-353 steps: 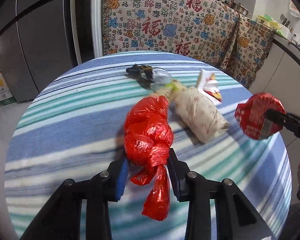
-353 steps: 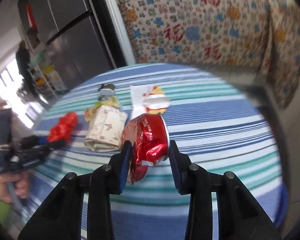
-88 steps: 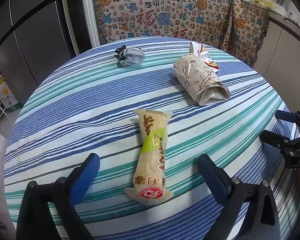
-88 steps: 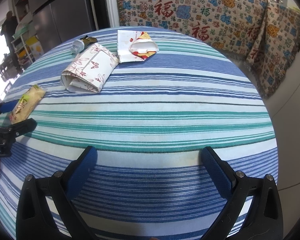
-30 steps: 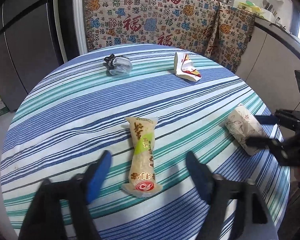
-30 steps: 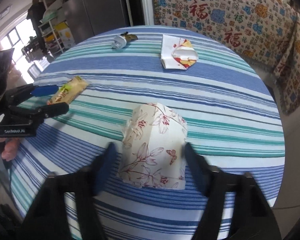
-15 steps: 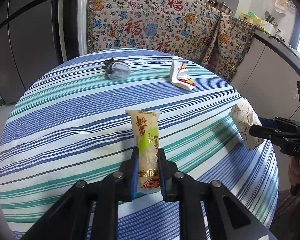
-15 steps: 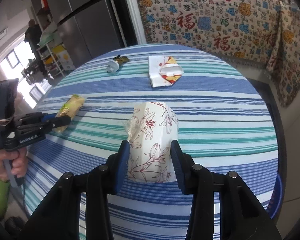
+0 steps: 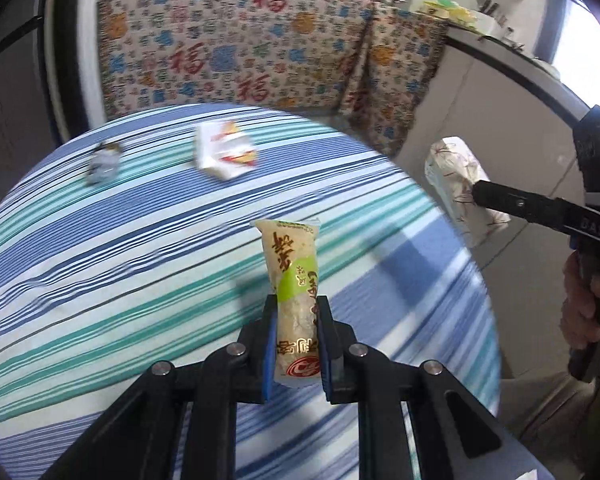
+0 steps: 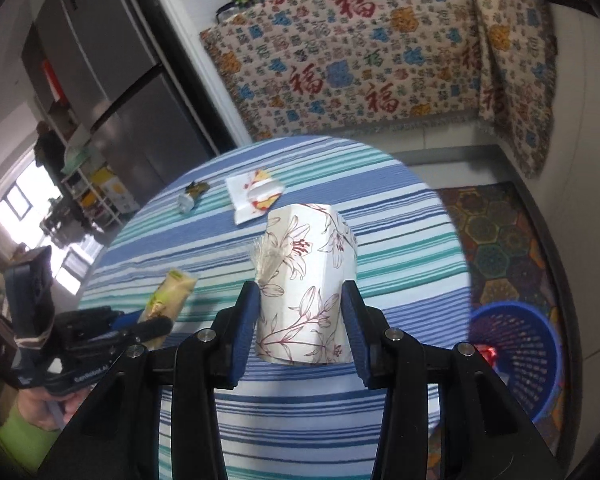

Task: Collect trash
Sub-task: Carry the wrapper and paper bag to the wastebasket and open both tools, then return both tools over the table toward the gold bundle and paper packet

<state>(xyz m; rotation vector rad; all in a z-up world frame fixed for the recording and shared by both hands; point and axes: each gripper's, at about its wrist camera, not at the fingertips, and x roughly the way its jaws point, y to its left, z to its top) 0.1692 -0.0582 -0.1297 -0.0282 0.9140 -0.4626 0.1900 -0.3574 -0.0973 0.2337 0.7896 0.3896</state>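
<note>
My left gripper is shut on a yellow snack wrapper with a green band, lifted above the striped round table. My right gripper is shut on a floral tissue pack, held above the table's right side; the same tissue pack shows past the table edge in the left wrist view. A white and red wrapper and a small crumpled grey wrapper lie at the far side of the table. A blue mesh basket stands on the floor at the right, red trash inside.
A patterned cloth drapes furniture behind the table. A grey fridge stands at the back left. A patterned rug covers the floor to the right. A hand holds the right gripper's handle.
Both grippers have closed on their items and lifted them off the table. The tissue pack has moved right past the table edge, and the snack wrapper has risen and shifted right.
</note>
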